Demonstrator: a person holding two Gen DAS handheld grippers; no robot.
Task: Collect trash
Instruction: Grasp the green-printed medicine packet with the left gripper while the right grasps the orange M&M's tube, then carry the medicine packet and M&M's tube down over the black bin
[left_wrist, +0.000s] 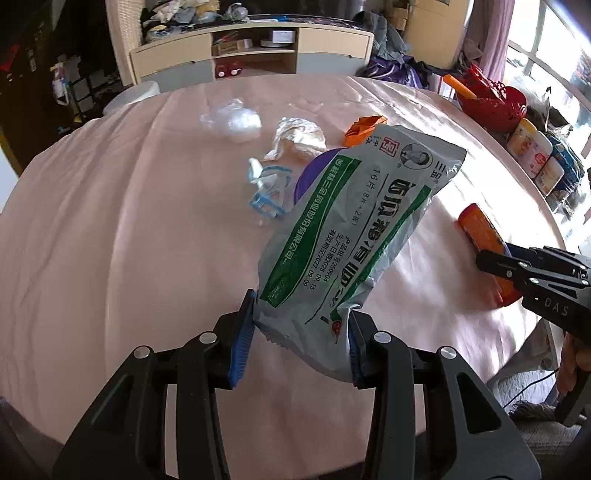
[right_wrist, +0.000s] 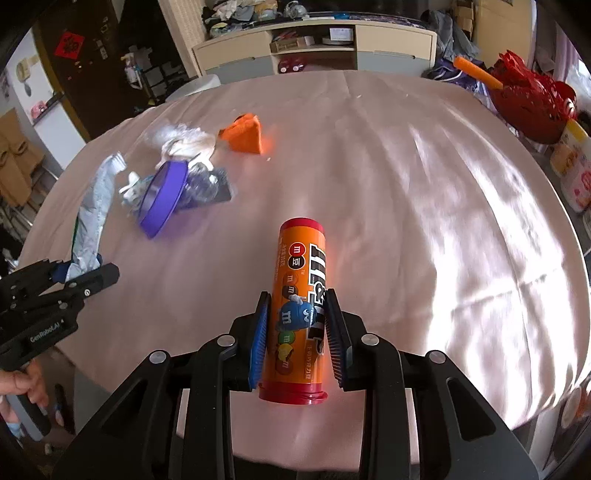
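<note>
Trash sits in both grips: the left tongs (left_wrist: 299, 343) are clamped on the lower edge of a silver-green wrapper (left_wrist: 354, 225), which stands up and away from them, seemingly lifted clear of the pink surface (left_wrist: 110, 221); the right tongs (right_wrist: 300, 338) squeeze an orange candy tube (right_wrist: 300, 295) across its width, lengthwise between the pads, probably so it cannot roll; beyond the left tongs a purple lid (right_wrist: 164, 195), crumpled plastic (left_wrist: 231, 120) and an orange scrap (right_wrist: 243, 133) wait.
</note>
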